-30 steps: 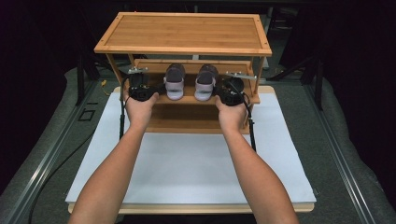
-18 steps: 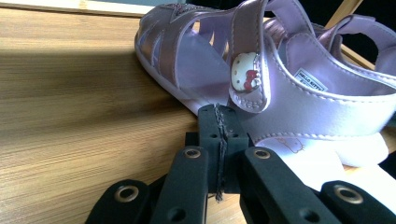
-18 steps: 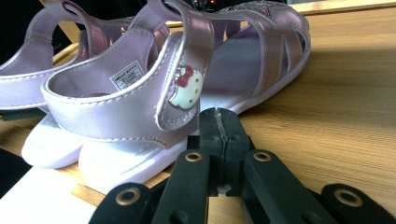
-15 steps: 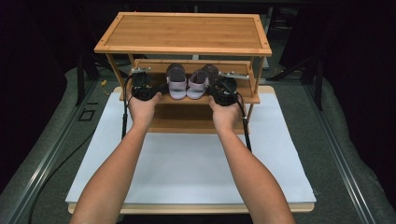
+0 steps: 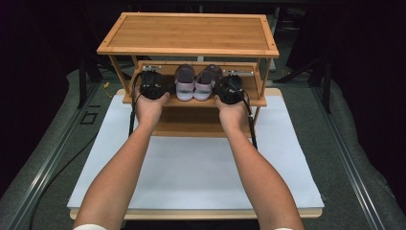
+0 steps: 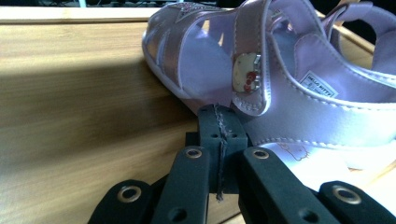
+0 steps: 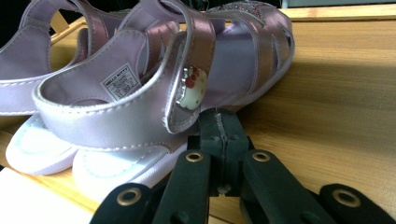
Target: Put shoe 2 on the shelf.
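Observation:
A pair of small lilac sandals stands side by side on the lower shelf [image 5: 239,101] of a bamboo rack: the left sandal [image 5: 184,82] and the right sandal [image 5: 205,82], toes to the back. My left gripper [image 5: 163,89] is shut and empty, its tips against the outer side of the left sandal [image 6: 289,88]. In the left gripper view the closed left gripper [image 6: 219,117] meets the sole just below the buckle strap. My right gripper [image 5: 218,92] is shut too, pressed against the outer side of the right sandal [image 7: 116,109]. The right gripper [image 7: 219,122] holds nothing.
The rack's top shelf [image 5: 189,33] overhangs the lower one, and side posts [image 5: 261,79] stand close outside each hand. The rack rests on a white board [image 5: 191,167] over a grey mat. Bare shelf wood [image 6: 70,116] lies outside each sandal.
Both hands have drawn inward a little along the lower shelf. The two sandals, apart a second ago, now stand close together between the grippers.

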A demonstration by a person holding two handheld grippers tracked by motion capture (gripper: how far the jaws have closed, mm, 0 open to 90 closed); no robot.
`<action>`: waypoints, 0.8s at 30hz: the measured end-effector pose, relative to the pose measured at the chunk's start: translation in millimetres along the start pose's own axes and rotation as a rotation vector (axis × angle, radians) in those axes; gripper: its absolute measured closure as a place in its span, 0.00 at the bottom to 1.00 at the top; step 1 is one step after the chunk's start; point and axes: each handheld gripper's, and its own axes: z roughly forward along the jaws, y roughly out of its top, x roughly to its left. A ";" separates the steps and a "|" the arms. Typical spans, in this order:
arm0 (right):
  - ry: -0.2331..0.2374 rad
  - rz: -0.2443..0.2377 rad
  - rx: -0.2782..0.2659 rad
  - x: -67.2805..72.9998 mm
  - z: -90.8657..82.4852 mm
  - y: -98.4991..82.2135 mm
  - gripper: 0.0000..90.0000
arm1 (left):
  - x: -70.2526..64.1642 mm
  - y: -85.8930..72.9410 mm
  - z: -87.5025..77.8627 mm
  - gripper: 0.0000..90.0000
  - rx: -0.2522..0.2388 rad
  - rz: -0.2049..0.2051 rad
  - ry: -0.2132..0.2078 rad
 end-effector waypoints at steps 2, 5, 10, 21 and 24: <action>-0.002 -0.006 0.006 -0.5 1.4 2.0 1.00 | 0.6 1.0 1.4 1.00 0.000 -0.002 -0.011; 0.037 -0.013 0.033 -3.2 4.1 5.6 1.00 | 1.3 1.3 1.9 1.00 0.003 -0.005 -0.030; -0.013 -0.043 0.027 -1.1 9.9 8.1 1.00 | 2.4 6.3 5.5 1.00 0.020 0.001 -0.032; -0.033 -0.045 0.012 -1.5 11.3 7.7 1.00 | 3.4 5.2 7.1 1.00 0.018 0.000 -0.022; -0.030 -0.062 -0.008 -1.5 7.8 4.0 1.00 | 4.0 3.2 5.4 1.00 0.010 0.010 -0.007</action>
